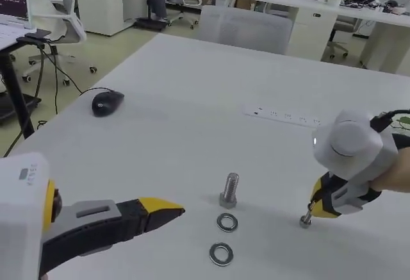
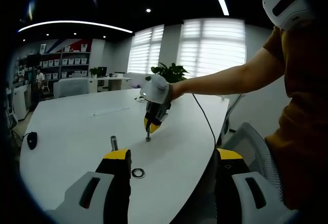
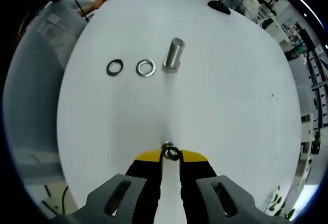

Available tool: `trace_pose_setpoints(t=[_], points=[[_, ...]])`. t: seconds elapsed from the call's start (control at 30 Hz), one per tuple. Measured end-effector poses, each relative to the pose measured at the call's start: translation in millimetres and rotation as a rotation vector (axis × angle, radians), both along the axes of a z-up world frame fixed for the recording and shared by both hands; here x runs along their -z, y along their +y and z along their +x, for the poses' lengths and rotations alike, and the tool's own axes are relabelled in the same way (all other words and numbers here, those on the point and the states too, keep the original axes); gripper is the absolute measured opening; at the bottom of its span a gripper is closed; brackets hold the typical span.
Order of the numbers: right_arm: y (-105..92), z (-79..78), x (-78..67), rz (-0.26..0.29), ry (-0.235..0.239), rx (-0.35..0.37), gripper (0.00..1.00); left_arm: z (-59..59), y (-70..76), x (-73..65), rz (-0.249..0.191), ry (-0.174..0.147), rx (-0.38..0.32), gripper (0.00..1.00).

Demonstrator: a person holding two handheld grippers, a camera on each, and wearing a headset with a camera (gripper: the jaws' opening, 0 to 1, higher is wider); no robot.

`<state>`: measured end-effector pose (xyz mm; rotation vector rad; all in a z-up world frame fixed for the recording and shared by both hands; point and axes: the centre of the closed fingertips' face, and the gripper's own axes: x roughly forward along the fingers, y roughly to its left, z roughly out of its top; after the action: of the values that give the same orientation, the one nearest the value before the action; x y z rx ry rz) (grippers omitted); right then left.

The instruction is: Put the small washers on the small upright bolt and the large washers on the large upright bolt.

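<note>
Small washer [image 3: 172,153] is clenched by right gripper [image 1: 323,204], left gripper [image 2: 173,155] released; small bolt [image 1: 306,220] could be toppled if nudged.

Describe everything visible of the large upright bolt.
The large upright bolt looks like bare grey metal: a shank rising from a hex head that rests flat on the white table. It stands upright, with no washer on it. Two large washers lie flat beside it, the nearer close to its head but apart. Nothing else touches it.
</note>
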<state>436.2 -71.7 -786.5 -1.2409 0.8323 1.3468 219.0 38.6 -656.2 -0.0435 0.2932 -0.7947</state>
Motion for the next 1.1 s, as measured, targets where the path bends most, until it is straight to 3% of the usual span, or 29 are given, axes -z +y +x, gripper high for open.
trace_pose_setpoints(t=[0.57,1.1], points=[[0.4,3.5,23.7,-0.001,0.031,0.006,0.13,3.2,0.3,5.0,0.008,0.028,-0.007,0.65],[-4.2,0.7,24.2,0.015,0.039,0.022,0.15,4.8,1.8,4.3,0.016,0.028,-0.011,0.65]])
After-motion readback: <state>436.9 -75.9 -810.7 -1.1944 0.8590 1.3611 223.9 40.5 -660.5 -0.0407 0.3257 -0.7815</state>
